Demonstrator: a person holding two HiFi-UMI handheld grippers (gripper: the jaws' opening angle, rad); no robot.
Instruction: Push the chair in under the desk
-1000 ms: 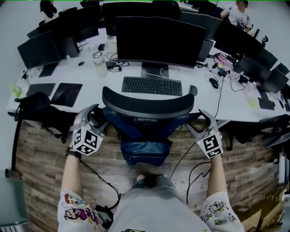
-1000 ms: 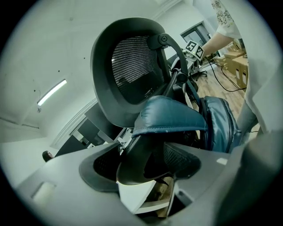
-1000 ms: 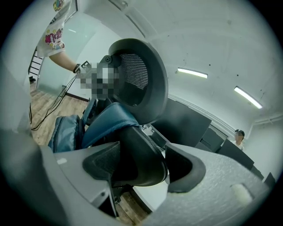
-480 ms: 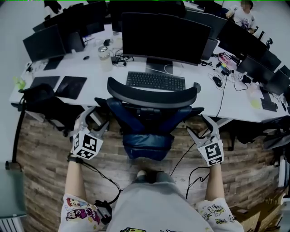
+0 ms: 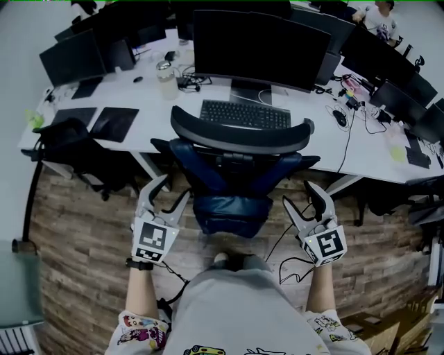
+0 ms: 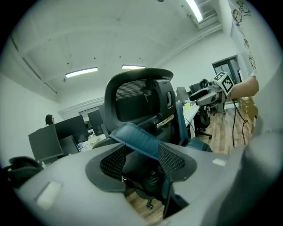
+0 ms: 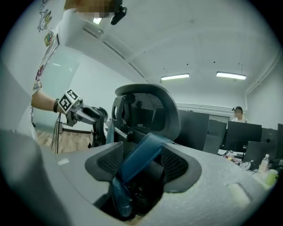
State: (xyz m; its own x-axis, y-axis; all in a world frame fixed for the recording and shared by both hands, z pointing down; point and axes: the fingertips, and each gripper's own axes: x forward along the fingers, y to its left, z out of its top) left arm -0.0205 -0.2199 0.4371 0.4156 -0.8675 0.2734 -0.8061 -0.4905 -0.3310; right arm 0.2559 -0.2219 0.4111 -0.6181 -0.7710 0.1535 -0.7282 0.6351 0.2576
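Note:
The office chair (image 5: 236, 142), with a black curved backrest and a blue seat, stands against the white desk (image 5: 139, 97) with its back to me. My left gripper (image 5: 168, 195) hangs off the chair's left rear, apart from it. Its jaws are closing and hold nothing. My right gripper (image 5: 302, 197) hangs off the right rear, also apart, its jaws closing on nothing. In the left gripper view the chair (image 6: 140, 95) rises ahead, with the right gripper (image 6: 208, 93) beyond. In the right gripper view the chair (image 7: 148, 108) shows, with the left gripper (image 7: 84, 114) behind it.
A keyboard (image 5: 244, 114), a large monitor (image 5: 260, 45) and a bottle (image 5: 166, 80) sit on the desk. Another black chair (image 5: 66, 145) stands at the left. Cables (image 5: 295, 270) trail over the wooden floor. A person (image 5: 380, 17) sits at the far right.
Both grippers have drawn back from the chair's sides toward me and their jaws have narrowed. The chair now sits closer in at the desk.

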